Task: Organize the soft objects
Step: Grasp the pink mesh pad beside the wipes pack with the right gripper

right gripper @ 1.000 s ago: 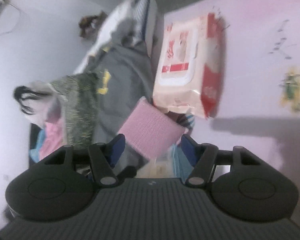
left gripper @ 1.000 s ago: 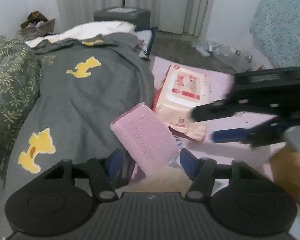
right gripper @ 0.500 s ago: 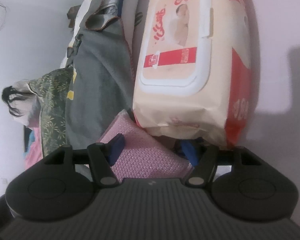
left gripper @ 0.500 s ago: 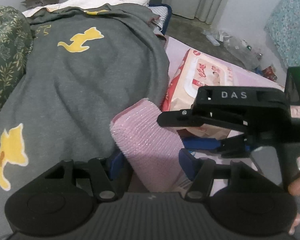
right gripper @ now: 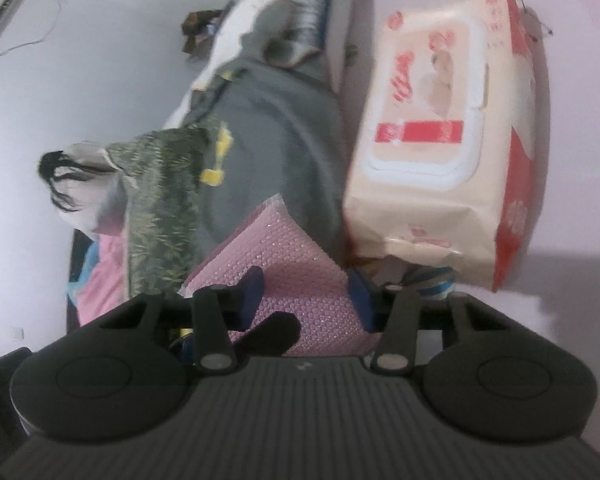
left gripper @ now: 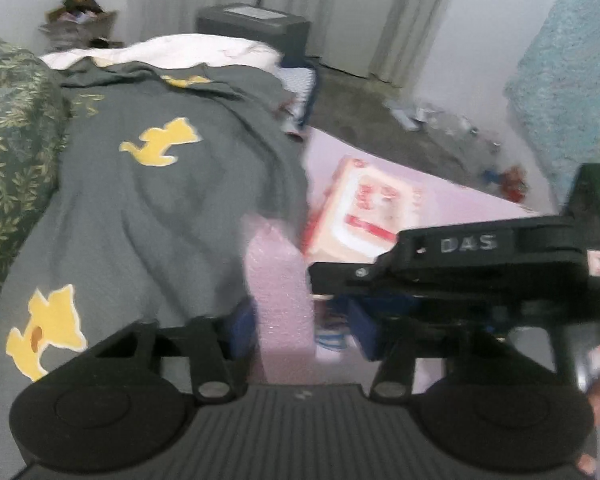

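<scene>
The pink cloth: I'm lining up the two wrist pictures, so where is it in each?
Left wrist: pink cloth low centre, between the fingers.
Right wrist: pink cloth low centre, between the fingers.
Shared landmark: wipes pack, just right of it.

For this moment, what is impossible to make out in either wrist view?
- Left wrist view: the wipes pack print is motion-blurred, and the right claw covers its near end.
- Left wrist view: whether the left claw grips the pink cloth is unclear.
- Right wrist view: the right claw's own body hides the pink cloth's near edge.
</scene>
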Demonstrator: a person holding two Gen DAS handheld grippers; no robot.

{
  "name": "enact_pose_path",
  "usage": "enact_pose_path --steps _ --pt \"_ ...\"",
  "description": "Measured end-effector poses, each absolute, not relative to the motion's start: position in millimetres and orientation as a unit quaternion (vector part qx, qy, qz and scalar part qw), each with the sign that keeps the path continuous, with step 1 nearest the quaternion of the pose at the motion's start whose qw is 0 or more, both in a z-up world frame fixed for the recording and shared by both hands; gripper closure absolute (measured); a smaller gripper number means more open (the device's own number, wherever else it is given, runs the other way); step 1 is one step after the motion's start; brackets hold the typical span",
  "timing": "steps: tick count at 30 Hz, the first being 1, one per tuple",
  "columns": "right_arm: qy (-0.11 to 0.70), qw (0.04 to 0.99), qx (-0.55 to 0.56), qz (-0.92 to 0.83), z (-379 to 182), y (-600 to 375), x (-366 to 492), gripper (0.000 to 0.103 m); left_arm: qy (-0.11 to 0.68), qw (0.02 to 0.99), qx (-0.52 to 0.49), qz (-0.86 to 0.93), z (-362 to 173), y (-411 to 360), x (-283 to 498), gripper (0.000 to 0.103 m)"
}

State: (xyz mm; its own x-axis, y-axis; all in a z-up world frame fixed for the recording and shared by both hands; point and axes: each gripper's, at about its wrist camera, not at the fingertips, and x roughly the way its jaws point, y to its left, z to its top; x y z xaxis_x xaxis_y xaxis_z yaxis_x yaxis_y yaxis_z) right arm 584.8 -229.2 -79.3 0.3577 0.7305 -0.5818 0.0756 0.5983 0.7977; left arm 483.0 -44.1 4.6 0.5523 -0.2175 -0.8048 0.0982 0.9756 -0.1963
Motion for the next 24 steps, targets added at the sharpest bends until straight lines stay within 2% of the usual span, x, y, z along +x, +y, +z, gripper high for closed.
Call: enact_pose_path --steps 1,2,7,13,16,21,23,24 --pt "0.519 0.719 0.398 0.233 -75 -231 583 0.082 0.461 0.881 -0.065 -0.089 10 -46 479 0.053" --pt "0.516 0.717 0.405 0.235 -70 -233 580 0.082 0.456 0.883 -0.061 -0.09 14 -47 475 0.053" --pt "0.501 0.735 0.395 0.229 -47 -242 566 0.082 0.458 0.883 -0.046 -0.09 21 -53 462 0.053" --pt "0.507 0.734 0.406 0.201 -58 -253 555 0.079 0.471 0.877 -0.06 -0.073 3 -42 467 0.054" --pt "0.51 0.737 0.403 0.186 -67 -252 552 0.07 0.475 0.875 -0.064 -0.071 -5 -37 466 0.054" --pt "0.517 0.756 0.365 0.168 -70 -245 557 0.035 0.482 0.87 -0.071 -0.08 -14 -33 471 0.054" --pt "0.526 0.753 0.368 0.144 -75 -247 561 0.028 0.488 0.865 -0.083 -0.085 -17 -32 477 0.054" --pt "0.533 0.746 0.377 0.13 -79 -250 562 0.027 0.49 0.863 -0.09 -0.087 -19 -31 479 0.054"
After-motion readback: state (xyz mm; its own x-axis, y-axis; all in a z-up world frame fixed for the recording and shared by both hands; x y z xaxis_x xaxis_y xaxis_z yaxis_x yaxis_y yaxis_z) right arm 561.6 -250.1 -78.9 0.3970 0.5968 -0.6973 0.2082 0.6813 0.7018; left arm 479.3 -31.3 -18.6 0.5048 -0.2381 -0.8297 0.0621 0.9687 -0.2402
